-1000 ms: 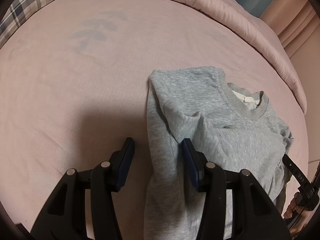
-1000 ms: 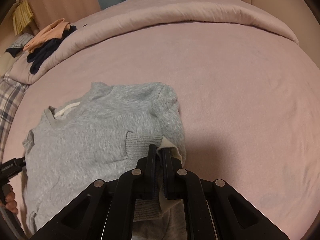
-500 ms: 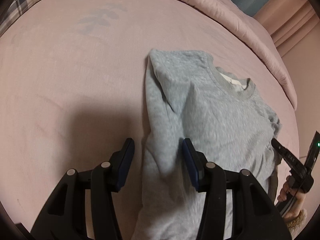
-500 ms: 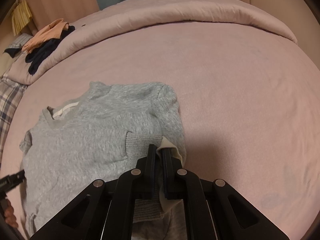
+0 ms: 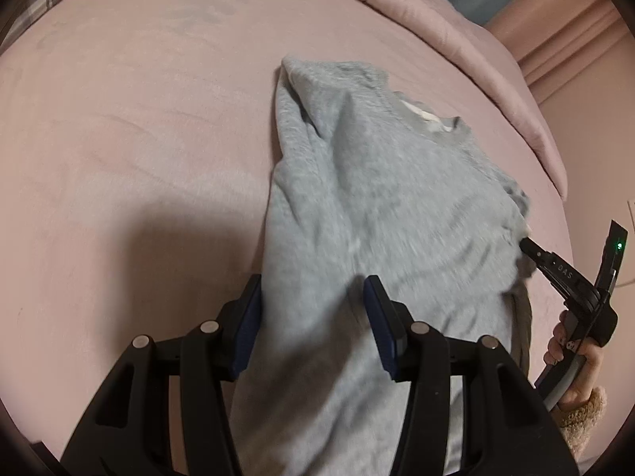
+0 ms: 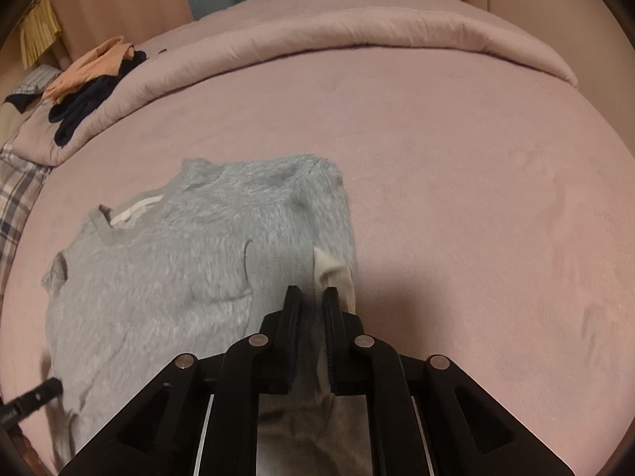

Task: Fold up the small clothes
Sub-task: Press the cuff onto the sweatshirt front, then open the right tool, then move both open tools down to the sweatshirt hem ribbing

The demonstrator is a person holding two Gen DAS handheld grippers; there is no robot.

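Note:
A small grey sweatshirt [image 5: 381, 198] lies on the pink bed cover, neckline with white label toward the far side. My left gripper [image 5: 311, 289] is open, its jaws standing either side of the sweatshirt's near left part. In the right wrist view the sweatshirt [image 6: 166, 277] lies left of centre. My right gripper [image 6: 310, 297] is nearly shut on the sweatshirt's right edge, with a pale inner layer poking up between the jaws. The right gripper also shows in the left wrist view [image 5: 528, 246], tips at the cloth's right edge.
The pink bed cover [image 6: 456, 198] spreads wide on the right. A rolled pink duvet [image 6: 317, 39] runs along the far side. A pile of peach and dark clothes [image 6: 91, 79] lies on it at the far left. Plaid fabric [image 6: 16, 190] lies at the left edge.
My left gripper has moved forward over the sweatshirt, so the cloth now lies between its open jaws. My right gripper's jaws have parted slightly around the held edge.

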